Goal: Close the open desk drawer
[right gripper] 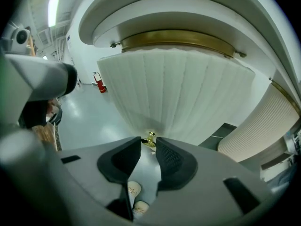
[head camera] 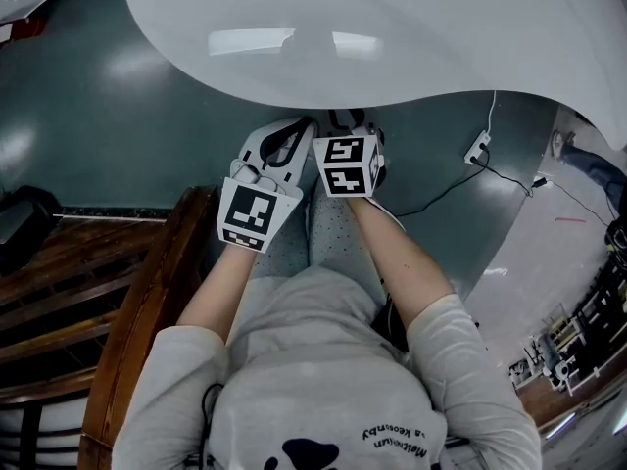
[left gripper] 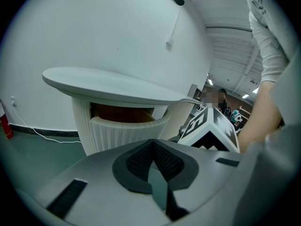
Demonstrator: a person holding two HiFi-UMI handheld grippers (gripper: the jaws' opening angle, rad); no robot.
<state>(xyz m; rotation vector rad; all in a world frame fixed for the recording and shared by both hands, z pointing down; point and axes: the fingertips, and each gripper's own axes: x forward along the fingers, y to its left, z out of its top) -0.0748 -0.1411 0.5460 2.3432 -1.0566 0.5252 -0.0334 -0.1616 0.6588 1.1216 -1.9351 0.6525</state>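
Note:
The white round desk [head camera: 392, 27] fills the top of the head view, and both grippers reach under its edge. In the left gripper view the ribbed white drawer [left gripper: 124, 133] stands pulled out under the desk top [left gripper: 108, 84], its brown inside showing. My left gripper [left gripper: 153, 144] is shut on nothing, a little way back from the drawer and pointing at it. The right gripper [right gripper: 148, 142] is close against the ribbed drawer front [right gripper: 178, 93]. Its narrow jaws are shut on the small gold knob [right gripper: 149, 139]. In the head view the left gripper [head camera: 294, 130] and right gripper [head camera: 348, 120] sit side by side.
A brown wooden seat [head camera: 147, 302] stands close at my left. A white cable with a plug [head camera: 477, 150] lies on the grey-green floor at the right. A red extinguisher [right gripper: 99, 83] stands by the far wall. My shoes [right gripper: 134, 189] show below the right jaws.

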